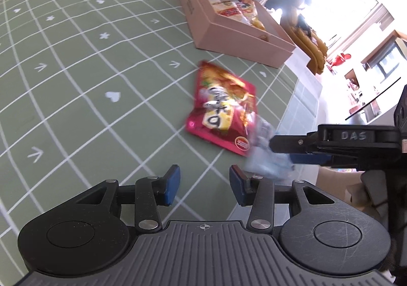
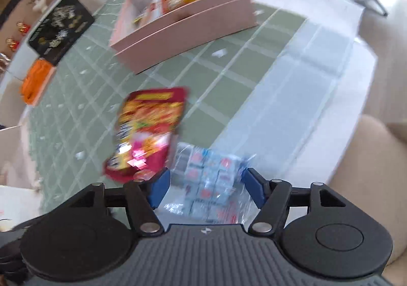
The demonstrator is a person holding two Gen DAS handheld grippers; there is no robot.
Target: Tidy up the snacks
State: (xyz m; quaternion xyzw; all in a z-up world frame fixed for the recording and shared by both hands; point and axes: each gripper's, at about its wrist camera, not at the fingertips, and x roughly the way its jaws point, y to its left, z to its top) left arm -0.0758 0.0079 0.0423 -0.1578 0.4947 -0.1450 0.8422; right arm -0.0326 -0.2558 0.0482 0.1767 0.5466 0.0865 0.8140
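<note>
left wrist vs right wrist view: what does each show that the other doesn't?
Left wrist only: the left gripper, open and empty, and the right gripper side-on. Right wrist only: the clear blue-and-white packet lying between the right gripper's open pads, and a beige seat. Both: red snack bag, pink box holding snacks, green gridded cloth.

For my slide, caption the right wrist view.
Open right gripper straddles a clear snack pack beside a red bag.
</note>
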